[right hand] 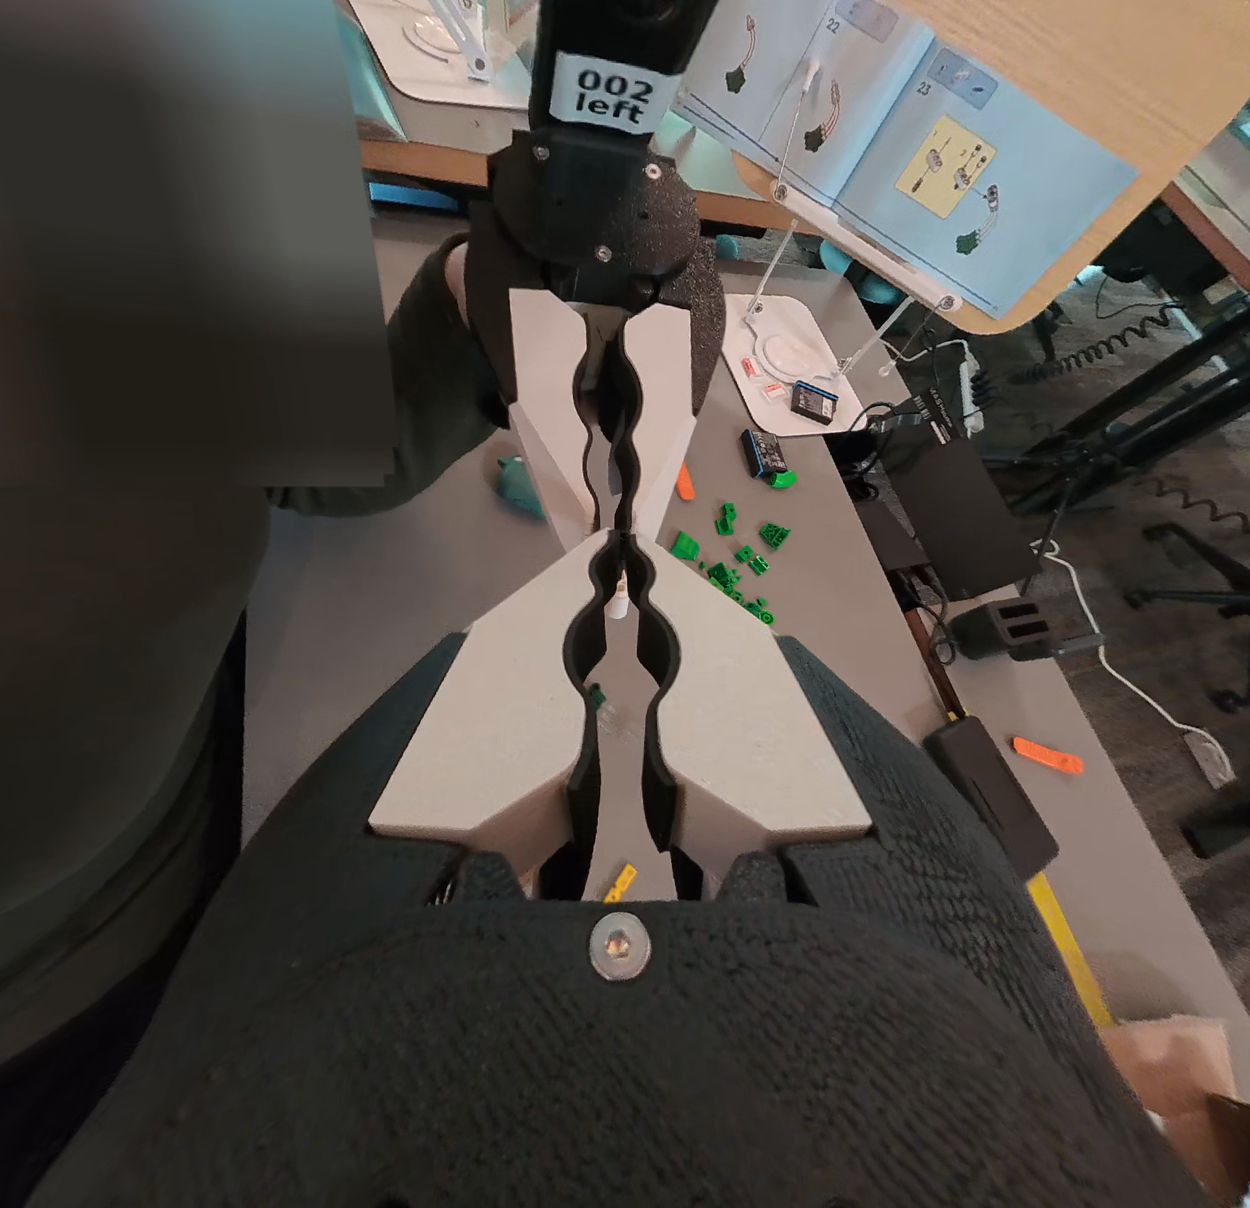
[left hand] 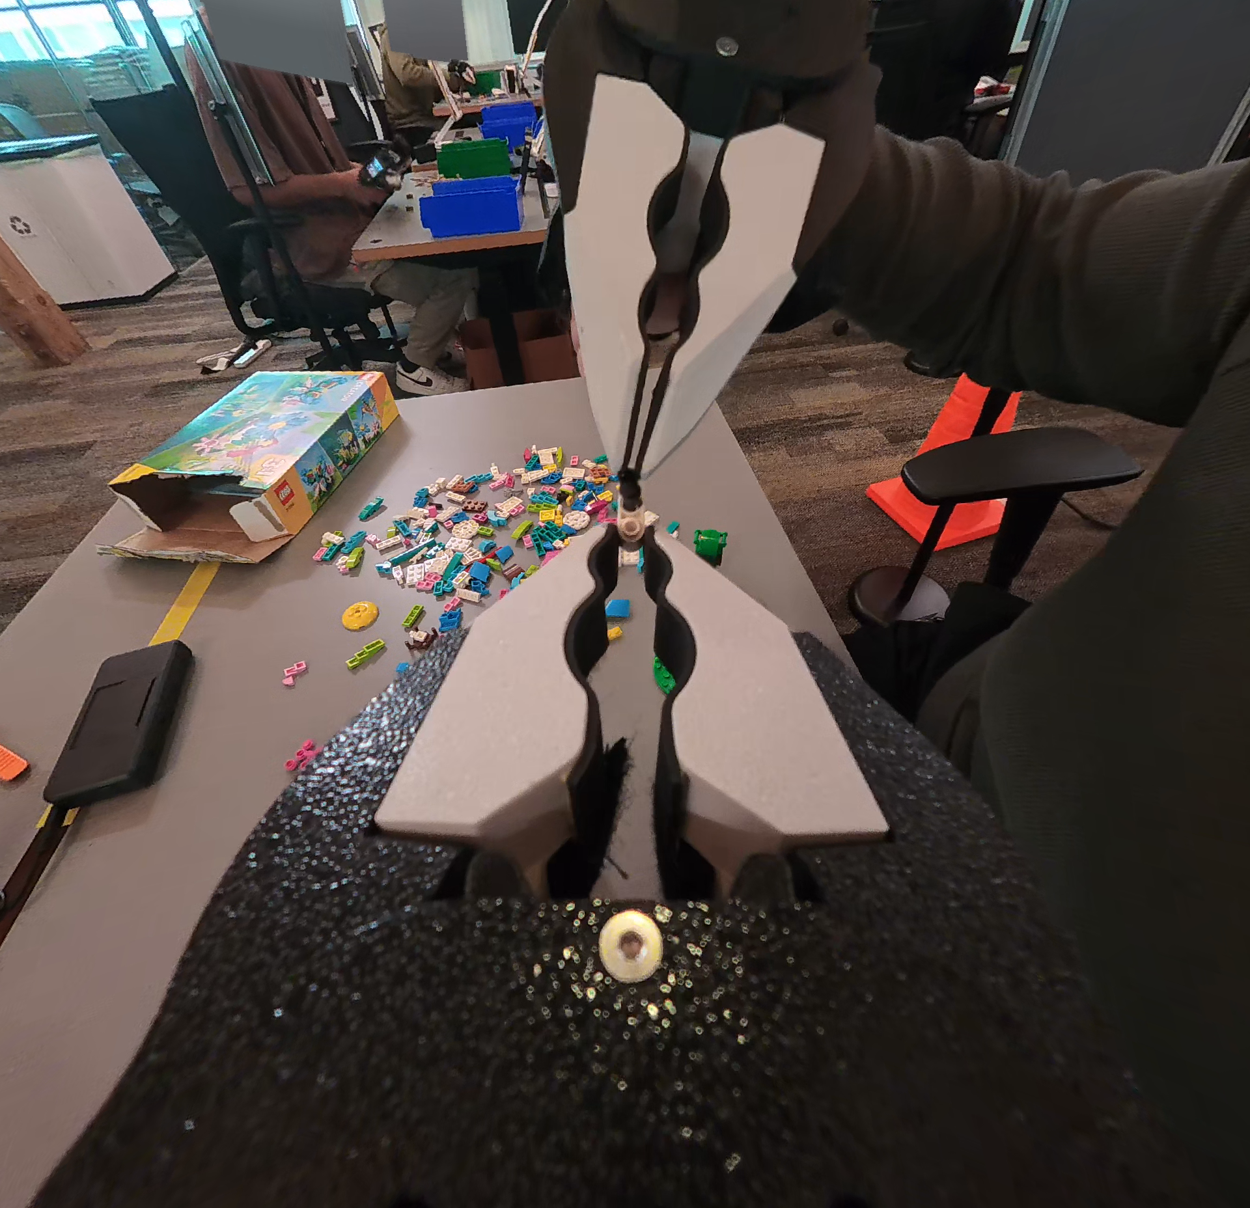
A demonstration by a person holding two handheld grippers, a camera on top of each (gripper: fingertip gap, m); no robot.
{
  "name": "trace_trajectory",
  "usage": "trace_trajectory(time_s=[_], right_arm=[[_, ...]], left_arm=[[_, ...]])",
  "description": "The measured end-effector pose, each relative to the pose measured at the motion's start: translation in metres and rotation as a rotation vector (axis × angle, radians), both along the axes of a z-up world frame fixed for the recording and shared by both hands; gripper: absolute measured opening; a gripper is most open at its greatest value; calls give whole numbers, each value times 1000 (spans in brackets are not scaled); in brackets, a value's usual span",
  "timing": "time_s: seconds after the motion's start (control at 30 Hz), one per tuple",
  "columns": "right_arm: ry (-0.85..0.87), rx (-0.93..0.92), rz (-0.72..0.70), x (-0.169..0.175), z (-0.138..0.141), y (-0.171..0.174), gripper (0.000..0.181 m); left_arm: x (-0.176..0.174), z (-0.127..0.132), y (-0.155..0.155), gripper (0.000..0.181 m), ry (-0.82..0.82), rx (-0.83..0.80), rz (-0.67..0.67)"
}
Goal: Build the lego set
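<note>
My left gripper [left hand: 629, 538] is shut on a small white round piece [left hand: 630, 523], held above the grey table [left hand: 223, 641]. My right gripper [left hand: 629, 473] comes down from above, shut on a small black piece [left hand: 629, 487] that touches the top of the white one. In the right wrist view the two grippers meet tip to tip, right [right hand: 617, 541] below and left [right hand: 619, 524] above. A small white part [right hand: 617, 604] shows in the gap between the right fingers. A pile of loose coloured bricks [left hand: 487, 533] lies on the table beyond the tips.
An opened set box [left hand: 270, 459] lies at the far left, a black case [left hand: 122, 722] near left. Several green pieces [right hand: 737, 567] lie at the right, below an instruction booklet [right hand: 913, 127] on a stand. A chair armrest [left hand: 1014, 472] and an orange cone [left hand: 947, 492] stand beside the table. The tips of both grippers are at nearly the same place.
</note>
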State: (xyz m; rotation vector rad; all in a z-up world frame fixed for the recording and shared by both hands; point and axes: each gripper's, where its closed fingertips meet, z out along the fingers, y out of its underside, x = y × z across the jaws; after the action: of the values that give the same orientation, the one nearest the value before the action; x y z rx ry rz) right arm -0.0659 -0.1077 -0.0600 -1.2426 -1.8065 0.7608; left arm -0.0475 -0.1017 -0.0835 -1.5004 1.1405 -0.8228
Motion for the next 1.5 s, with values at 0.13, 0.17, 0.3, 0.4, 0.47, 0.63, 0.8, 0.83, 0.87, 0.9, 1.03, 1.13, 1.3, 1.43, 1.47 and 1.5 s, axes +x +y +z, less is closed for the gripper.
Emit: trace_trajectory(time_s=[0.13,0.17,0.3,0.4,0.47,0.63,0.8,0.83,0.87,0.9,1.03,1.13,1.3,1.43,1.47,1.5], right_arm=[[-41,50,16,2,-4,-4,0],[-51,57,18,2,-5,-4,0],[-72,77,-4,6,-11,3,0],[-53,47,4,5,-11,0,0],[-69,70,1,6,-15,2,0],[-95,85,-10,5,-24,6,0],[-59,115,11,3,-15,5,0],[-57,140,25,2,-13,3,0],[-67,172,45,1,-13,1,0],[-89,205,64,1,-15,0,3],[-192,306,130,-3,-25,-6,6],[-247,364,159,-2,-28,-7,1],[-268,403,148,-1,-30,-5,2],[-129,354,63,-1,-14,2,3],[-72,350,29,-1,-9,6,4],[2,347,-7,1,-3,8,5]], left_arm=[[3,-2,-1,4,18,10,-3],[4,-2,-1,4,24,13,0],[2,1,0,4,10,20,7],[-2,1,1,4,11,19,18],[-1,-3,4,4,21,9,21],[1,-11,8,4,49,-12,23],[0,-13,7,4,59,-13,15],[0,-13,7,4,62,-13,13],[1,-14,6,4,66,-13,10],[1,-15,5,4,72,-12,6],[5,-18,0,4,104,-2,-21],[4,-21,2,4,139,24,2],[2,-19,-1,4,142,38,2],[-2,-19,3,4,135,33,27],[-5,-21,8,4,145,33,59],[-8,-22,14,5,152,31,88]])
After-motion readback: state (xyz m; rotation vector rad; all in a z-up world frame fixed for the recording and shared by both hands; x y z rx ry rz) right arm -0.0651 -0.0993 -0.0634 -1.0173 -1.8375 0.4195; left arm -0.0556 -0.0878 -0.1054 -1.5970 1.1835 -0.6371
